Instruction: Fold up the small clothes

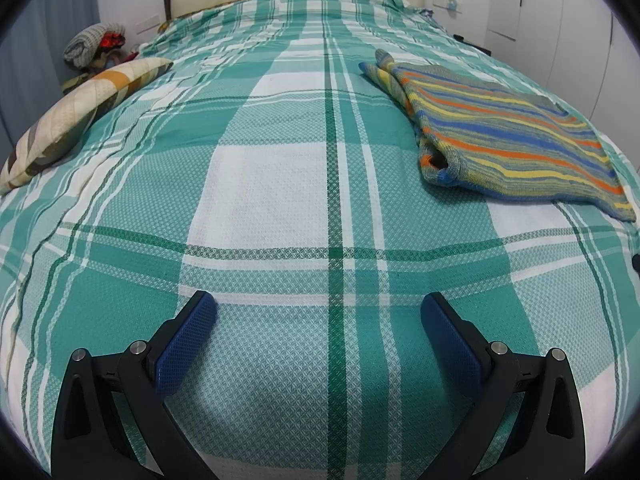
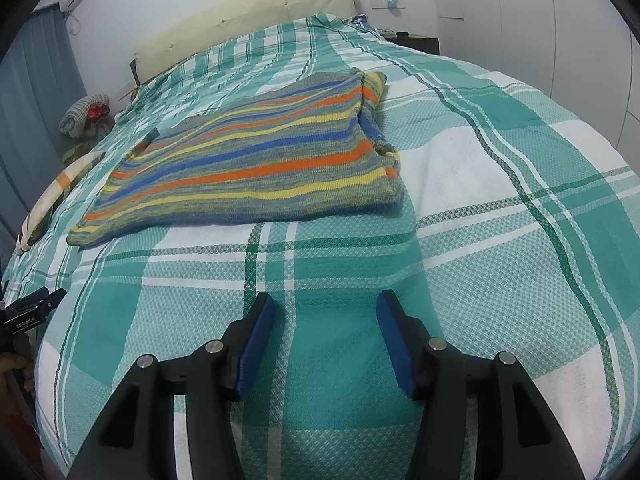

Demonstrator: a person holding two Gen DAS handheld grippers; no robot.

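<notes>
Step, my read: approach, no grasp yet. My left gripper (image 1: pixel 319 336) spread wide, empty, over bare green plaid bedspread (image 1: pixel 280 184). My right gripper (image 2: pixel 326 336) half spread, empty. Striped knit sweater (image 2: pixel 248 156) flat on bedspread, 11 o'clock of right gripper, 1 o'clock in left view. Long axis 8-to-2 in right view, folded sleeves at 2 end. Next: reach to near hem, pinch both corners.
</notes>
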